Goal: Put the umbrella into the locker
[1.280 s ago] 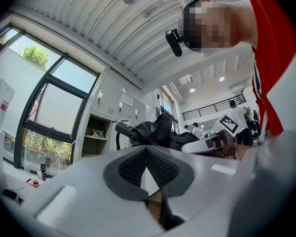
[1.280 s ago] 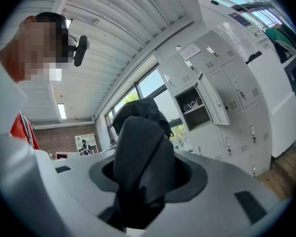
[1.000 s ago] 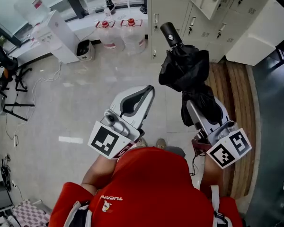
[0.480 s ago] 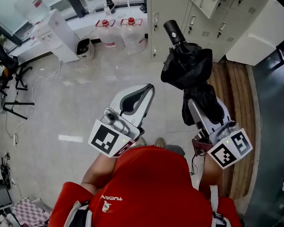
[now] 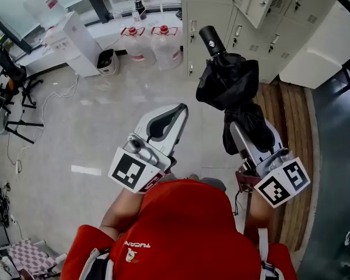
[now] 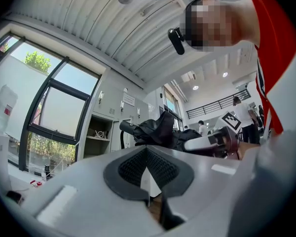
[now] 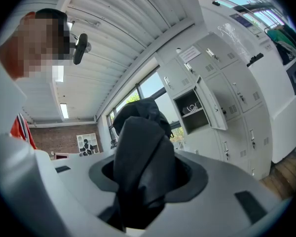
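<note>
A folded black umbrella point(image 5: 227, 83) sticks up and forward from my right gripper point(image 5: 245, 134), which is shut on its bunched fabric. Its round black handle point(image 5: 210, 39) points toward the grey lockers point(image 5: 192, 22). In the right gripper view the umbrella point(image 7: 140, 152) fills the gap between the jaws, and one locker point(image 7: 192, 110) stands open with its door swung aside. My left gripper point(image 5: 176, 111) is held beside it, shut and empty. Its ribbed pads point(image 6: 158, 168) meet in the left gripper view, where the open locker point(image 6: 101, 132) shows beyond.
Two large water bottles point(image 5: 151, 42) and a white dispenser point(image 5: 76, 42) stand on the floor left of the lockers. A wooden strip point(image 5: 291, 127) runs along the right, beside a white cabinet point(image 5: 321, 45). Stands and cables point(image 5: 17, 98) lie at the far left.
Both grippers and the head view have edged slightly toward the lockers. The right gripper's hold on the umbrella and the shut left jaws are unchanged.
</note>
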### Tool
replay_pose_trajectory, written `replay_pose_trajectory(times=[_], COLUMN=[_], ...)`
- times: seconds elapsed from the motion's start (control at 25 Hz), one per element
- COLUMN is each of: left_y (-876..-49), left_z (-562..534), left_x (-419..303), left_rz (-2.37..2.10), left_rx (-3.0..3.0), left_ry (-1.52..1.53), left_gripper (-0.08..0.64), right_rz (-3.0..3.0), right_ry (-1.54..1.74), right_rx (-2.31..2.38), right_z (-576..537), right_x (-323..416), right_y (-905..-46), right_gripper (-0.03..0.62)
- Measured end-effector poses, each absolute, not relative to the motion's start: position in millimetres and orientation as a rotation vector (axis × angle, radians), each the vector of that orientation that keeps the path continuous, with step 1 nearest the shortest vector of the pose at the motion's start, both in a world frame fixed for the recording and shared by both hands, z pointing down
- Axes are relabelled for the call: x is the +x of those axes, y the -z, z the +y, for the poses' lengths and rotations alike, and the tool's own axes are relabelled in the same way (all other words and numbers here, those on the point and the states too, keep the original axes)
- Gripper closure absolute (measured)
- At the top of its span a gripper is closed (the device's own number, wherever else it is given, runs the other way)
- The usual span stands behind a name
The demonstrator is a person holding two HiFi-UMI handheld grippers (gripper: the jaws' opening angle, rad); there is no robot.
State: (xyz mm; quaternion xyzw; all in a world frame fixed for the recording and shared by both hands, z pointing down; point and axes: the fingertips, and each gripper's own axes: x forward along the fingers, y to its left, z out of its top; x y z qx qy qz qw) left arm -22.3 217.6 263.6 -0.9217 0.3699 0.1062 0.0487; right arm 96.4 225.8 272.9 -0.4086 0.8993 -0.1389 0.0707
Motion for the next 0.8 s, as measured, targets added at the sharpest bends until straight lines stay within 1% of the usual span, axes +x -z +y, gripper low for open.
replay_pose_trajectory(times=[0.48,0.8], left_y=[-277.0,-276.5], left_z=[218.4,196.2], left_x=[9.1,9.1], left_rz=[1.169,1.172], left_rx=[-2.775,-2.779], left_ry=[-0.257,-0.261], left_gripper=[0.555,0.555], right_rz=[2.71,2.719], right_ry=[0.391,0.401], right_rx=[-1.182,-1.202], right_z=[222.5,203.8], right_x=[126.4,130.4], right_y=[-273.1,-276.0], right_gripper=[0.383,0.383])
